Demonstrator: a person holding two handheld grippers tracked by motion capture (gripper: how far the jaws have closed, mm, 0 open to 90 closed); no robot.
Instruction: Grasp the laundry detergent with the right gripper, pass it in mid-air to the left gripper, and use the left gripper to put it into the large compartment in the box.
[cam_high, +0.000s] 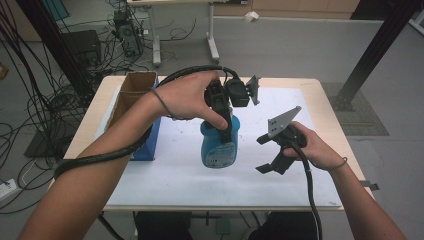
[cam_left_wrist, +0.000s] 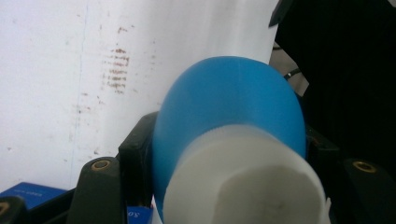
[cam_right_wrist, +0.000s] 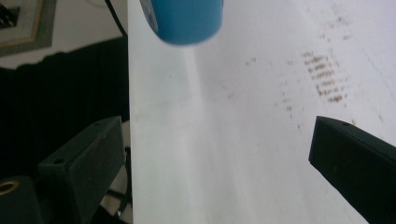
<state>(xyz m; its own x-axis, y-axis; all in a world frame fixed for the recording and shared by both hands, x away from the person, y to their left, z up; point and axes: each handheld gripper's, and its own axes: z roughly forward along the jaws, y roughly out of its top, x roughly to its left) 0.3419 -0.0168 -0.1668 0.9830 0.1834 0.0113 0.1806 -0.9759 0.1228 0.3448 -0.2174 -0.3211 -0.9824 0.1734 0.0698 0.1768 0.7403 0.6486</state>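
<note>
Bottle label print too small to read. My left gripper pinches the blue bottle at mat centre; right gripper, at its 3 o'clock, jaws spread.

No text is legible. The label on the blue bottle and the white print on the blue box are too blurred to read.

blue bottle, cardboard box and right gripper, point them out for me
blue bottle (cam_high: 219, 150), high view, on its labelled body
cardboard box (cam_high: 131, 92), high view, on its brown inner wall
right gripper (cam_high: 263, 154), high view, midway between its open jaw tips
</note>
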